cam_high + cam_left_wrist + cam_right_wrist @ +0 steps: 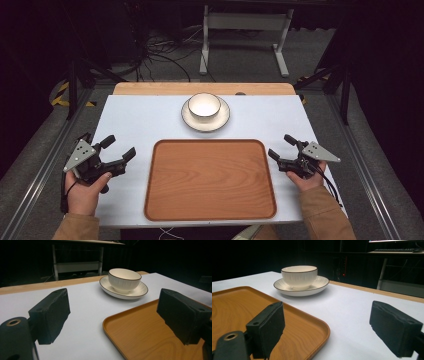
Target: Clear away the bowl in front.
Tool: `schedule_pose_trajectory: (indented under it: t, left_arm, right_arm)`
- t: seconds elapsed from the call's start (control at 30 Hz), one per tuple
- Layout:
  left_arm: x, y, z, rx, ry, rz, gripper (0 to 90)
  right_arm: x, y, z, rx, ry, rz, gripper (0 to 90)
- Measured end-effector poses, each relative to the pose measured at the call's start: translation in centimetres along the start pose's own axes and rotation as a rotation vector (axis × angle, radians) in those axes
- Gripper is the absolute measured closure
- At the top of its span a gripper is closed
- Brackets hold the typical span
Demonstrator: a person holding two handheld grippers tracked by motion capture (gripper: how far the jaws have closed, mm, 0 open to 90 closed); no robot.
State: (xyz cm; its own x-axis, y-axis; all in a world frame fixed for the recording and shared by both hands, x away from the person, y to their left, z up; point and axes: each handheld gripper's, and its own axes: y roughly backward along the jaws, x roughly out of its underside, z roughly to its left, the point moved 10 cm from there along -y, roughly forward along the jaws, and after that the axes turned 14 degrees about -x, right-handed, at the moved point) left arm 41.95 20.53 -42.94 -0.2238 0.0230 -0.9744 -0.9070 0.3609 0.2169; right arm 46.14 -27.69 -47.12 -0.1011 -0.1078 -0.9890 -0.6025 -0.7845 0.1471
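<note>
Here the left gripper (121, 148) and right gripper (280, 146) hover either side of the wooden tray (210, 180), both spread wide and empty. The white bowl (204, 105) sits on its saucer (205, 119) beyond the tray, its inside washed out by glare. The tray's near edge is cut off in both gripper views.
</note>
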Motion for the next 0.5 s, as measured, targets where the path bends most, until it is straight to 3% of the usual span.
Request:
schedule_pose_trajectory:
  t: [0.5]
  left_arm:
    - [-0.57, -0.25, -0.70, 0.009, -0.016, -0.003, 12.2]
  right_arm:
    - [0.10, -0.16, 0.00, -0.007, -0.001, 0.017, 12.7]
